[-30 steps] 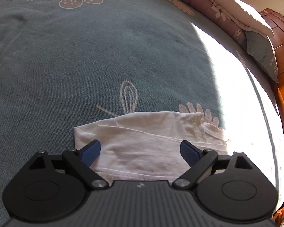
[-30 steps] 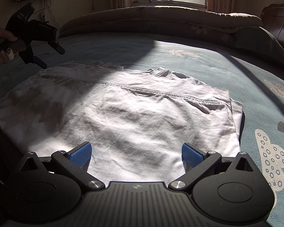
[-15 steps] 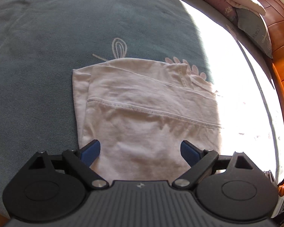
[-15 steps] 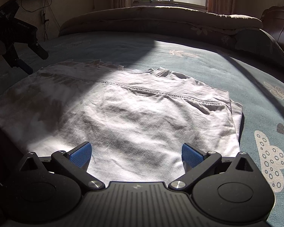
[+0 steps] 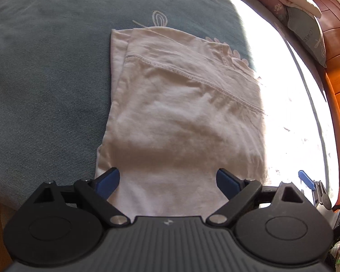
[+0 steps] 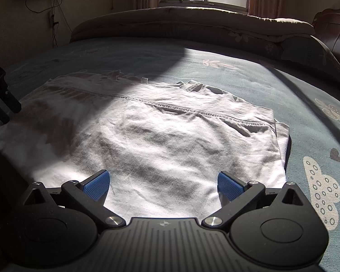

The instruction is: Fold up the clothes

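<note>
Looking down past our left gripper (image 5: 167,179), we see the white T-shirt (image 5: 183,113) lying flat on the blue-green bed sheet (image 5: 45,79), already folded into a long shape. It starts right under the blue pads and runs away from us toward the middle of the bed, so its long way points the same way the left gripper points. Its near short end is just below the left claw, close to the bed's near edge. The left claw's two jaws stand wide apart and hold nothing; the shirt lies under the gap, and we cannot tell if the pads touch it. Our right gripper (image 6: 163,184) looks at the same white T-shirt (image 6: 147,136) from the side, so there the long way runs across from left to right. Its jaws are wide apart too, with nothing in them, and the shirt's long near edge lies just under them. The left claw's dark tip (image 6: 2,104) shows at the shirt's left end in that view. We think the next fold brings one short end over to the other, and the left hand looks well placed at its end to do that. Bright sun (image 5: 290,104) washes out the shirt's right side in the left view.
</note>
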A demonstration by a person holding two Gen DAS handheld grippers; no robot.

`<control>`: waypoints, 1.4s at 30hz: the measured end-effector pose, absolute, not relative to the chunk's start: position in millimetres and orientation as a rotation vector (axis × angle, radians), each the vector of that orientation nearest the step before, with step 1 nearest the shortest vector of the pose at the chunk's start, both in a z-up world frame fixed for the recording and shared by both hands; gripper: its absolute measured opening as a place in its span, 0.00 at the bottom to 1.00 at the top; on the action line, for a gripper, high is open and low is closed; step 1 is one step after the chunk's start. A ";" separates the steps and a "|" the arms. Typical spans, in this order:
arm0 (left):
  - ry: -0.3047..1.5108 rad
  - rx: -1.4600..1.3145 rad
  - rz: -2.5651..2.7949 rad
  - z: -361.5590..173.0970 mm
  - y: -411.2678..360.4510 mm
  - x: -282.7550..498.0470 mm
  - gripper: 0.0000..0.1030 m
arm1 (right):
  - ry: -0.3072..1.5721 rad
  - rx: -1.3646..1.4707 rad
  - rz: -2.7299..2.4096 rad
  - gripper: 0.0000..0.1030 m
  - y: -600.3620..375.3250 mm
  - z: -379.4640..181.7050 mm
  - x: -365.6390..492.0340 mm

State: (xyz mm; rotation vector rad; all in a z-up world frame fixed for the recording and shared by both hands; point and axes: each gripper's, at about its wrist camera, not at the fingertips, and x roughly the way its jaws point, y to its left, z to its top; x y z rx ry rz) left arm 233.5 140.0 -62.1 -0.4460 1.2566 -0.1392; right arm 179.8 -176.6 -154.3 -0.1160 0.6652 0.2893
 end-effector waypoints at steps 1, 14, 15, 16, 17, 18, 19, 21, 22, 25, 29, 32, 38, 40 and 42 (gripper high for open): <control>1.242 -0.441 -0.153 -56.7 138.4 232.3 0.90 | 0.664 -0.119 0.288 1.00 -176.1 -154.5 179.7; 1.167 -0.231 -0.288 -68.9 87.8 209.6 0.90 | 0.660 -0.127 0.239 1.00 -171.5 -145.5 156.6; 1.150 -0.225 -0.299 -69.5 89.1 206.6 0.90 | 0.663 -0.092 0.244 1.00 -173.6 -144.2 152.5; 1.132 -0.222 -0.312 -65.7 90.8 205.7 0.90 | 0.670 -0.055 0.250 1.00 -175.9 -143.5 148.9; 1.111 -0.221 -0.325 -61.2 92.9 204.9 0.90 | 0.679 -0.020 0.256 1.00 -178.3 -143.5 146.0; 1.073 -0.221 -0.338 -52.9 96.7 205.3 0.90 | 0.688 0.010 0.260 1.00 -180.2 -144.2 144.0; 1.035 -0.221 -0.352 -44.6 100.4 205.6 0.90 | 0.694 0.024 0.259 1.00 -181.1 -145.2 143.6; 0.960 -0.218 -0.378 -27.0 109.4 211.1 0.91 | 0.704 0.034 0.251 1.00 -181.6 -147.5 144.3; 0.932 -0.216 -0.387 -20.3 114.9 215.8 0.91 | 0.706 0.036 0.247 1.00 -181.5 -148.3 145.0; 0.884 -0.251 -0.390 -7.8 137.4 234.2 0.91 | 0.705 0.018 0.235 1.00 -177.6 -150.2 146.7; 0.891 -0.446 -0.363 -13.9 177.4 247.3 0.91 | 0.708 -0.001 0.237 1.00 -175.0 -150.4 145.5; 0.918 -0.544 -0.369 -28.9 196.5 251.7 0.91 | 0.710 0.045 0.261 1.00 -178.8 -147.6 144.3; 0.995 -0.630 -0.391 -66.6 215.3 261.2 0.91 | 0.717 0.252 0.410 1.00 -194.5 -136.9 135.3; 1.018 -0.640 -0.409 -77.3 217.4 264.3 0.91 | 0.720 0.300 0.447 1.00 -199.6 -135.7 131.5; 1.043 -0.648 -0.426 -87.0 218.7 267.6 0.91 | 0.722 0.320 0.455 1.00 -203.6 -135.8 128.7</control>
